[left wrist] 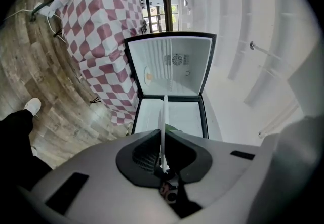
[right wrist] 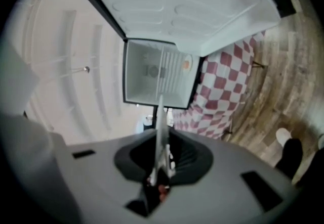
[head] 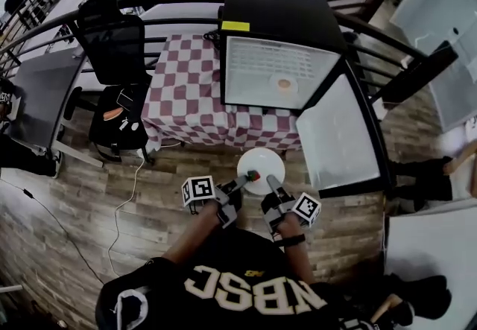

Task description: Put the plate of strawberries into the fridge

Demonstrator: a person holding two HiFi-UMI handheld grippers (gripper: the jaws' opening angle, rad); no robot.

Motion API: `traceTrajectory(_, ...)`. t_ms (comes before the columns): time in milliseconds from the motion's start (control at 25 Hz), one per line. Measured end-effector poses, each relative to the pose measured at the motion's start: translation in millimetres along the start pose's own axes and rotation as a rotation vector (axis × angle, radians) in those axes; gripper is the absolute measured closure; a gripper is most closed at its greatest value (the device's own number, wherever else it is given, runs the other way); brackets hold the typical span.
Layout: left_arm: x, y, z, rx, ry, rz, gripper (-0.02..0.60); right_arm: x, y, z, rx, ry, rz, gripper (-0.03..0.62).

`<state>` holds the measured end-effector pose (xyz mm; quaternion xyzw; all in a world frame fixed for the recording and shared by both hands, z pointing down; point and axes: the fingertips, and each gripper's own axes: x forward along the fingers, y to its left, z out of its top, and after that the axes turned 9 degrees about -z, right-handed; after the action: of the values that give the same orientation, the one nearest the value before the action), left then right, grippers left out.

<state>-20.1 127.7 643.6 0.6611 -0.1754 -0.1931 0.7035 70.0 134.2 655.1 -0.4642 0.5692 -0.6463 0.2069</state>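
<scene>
Left claw [head: 240,184], right claw [head: 270,181] clamp plate [head: 264,163] rim; strawberry [head: 253,174] aboard; open fridge [head: 261,68] ahead.

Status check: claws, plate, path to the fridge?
Left claw and right claw shut on the plate rim. Strawberry aboard, plate in front of the fridge, door open. Nothing seen blocking the way in.

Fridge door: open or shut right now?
Open. In the head view the door stands wide beside the fridge, whose white inside shows; both gripper views look straight into it.
</scene>
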Motion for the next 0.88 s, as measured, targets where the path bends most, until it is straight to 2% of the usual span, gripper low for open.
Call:
traceTrajectory(160,2,-3,34,-0.01,0.001,-0.025,0.552,36,21,-1,-0.032,0.029,0.017,0.551)
traceTrajectory(320,11,-3,53,0.001,0.02,-0.017,0.551,55,23,2,-0.036,0.028,-0.031,0.551)
traceTrajectory(480,23,-3,69,-0.044,-0.012,-0.037,0.552,65,30,21,-0.037,0.023,-0.037,0.551)
traceTrajectory(560,30,-4,78,-0.055,-0.032,-0.046,0.552,70,33,36,-0.02,0.021,-0.023,0.551)
traceTrajectory(680,45,-8,98,-0.019,-0.054,-0.048,0.551,87,40,57,-0.005,0.037,0.012,0.551)
traceTrajectory(880,82,-23,129,0.007,-0.099,-0.055,0.552,111,63,95,-0.045,0.076,0.066,0.551)
